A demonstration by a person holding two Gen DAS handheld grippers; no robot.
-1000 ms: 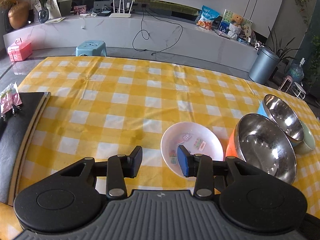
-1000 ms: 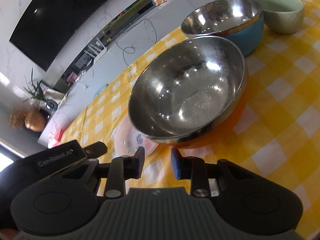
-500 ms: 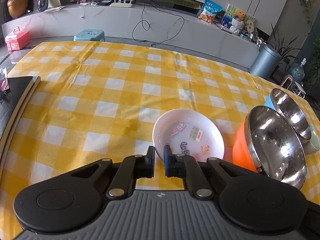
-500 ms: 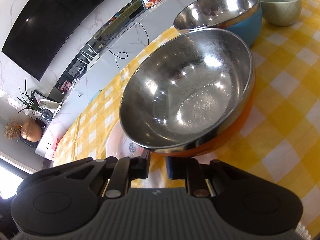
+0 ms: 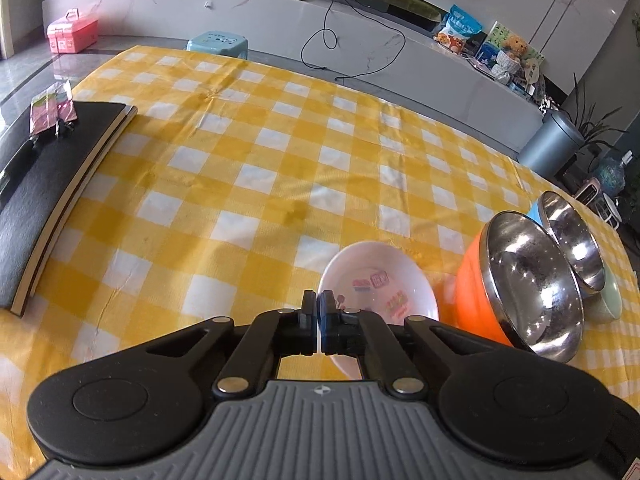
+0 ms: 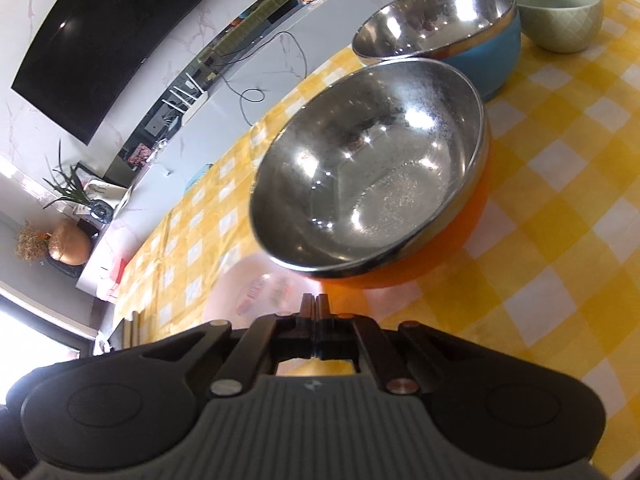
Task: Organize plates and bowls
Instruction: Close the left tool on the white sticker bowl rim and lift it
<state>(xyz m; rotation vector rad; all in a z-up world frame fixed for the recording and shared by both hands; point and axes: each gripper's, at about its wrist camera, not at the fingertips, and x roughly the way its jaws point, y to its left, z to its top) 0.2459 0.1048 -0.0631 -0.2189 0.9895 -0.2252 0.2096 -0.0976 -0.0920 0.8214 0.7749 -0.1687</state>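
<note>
Both pairs of my jaws have swung together since a second ago, when each stood apart. My left gripper [image 5: 319,307] is now fully closed, its pads seeming to pinch the near rim of the white plate [image 5: 380,286], though the rim between them is hard to make out. My right gripper [image 6: 315,305] is closed too, just short of the orange bowl [image 6: 404,268]; whether it nips the pale plate edge below it or nothing at all, I cannot tell.

On the yellow checked tablecloth [image 5: 248,184], the plate lies near the front edge, toward the right side. Beside it, in a close row running to the right edge, are the orange bowl, a blue bowl [image 6: 492,56] and a green ceramic bowl [image 6: 560,12].

My reading: the gathering step has just begun, with the plate as the first piece taken. Next I would need to lift it level and clear of the orange bowl's side.

From the left wrist I see a black notebook [image 5: 48,192] at the left edge and the plate's printed pictures. From the right wrist I see inside the steel-lined bowls, all empty, and a wall-mounted television [image 6: 120,40]
</note>
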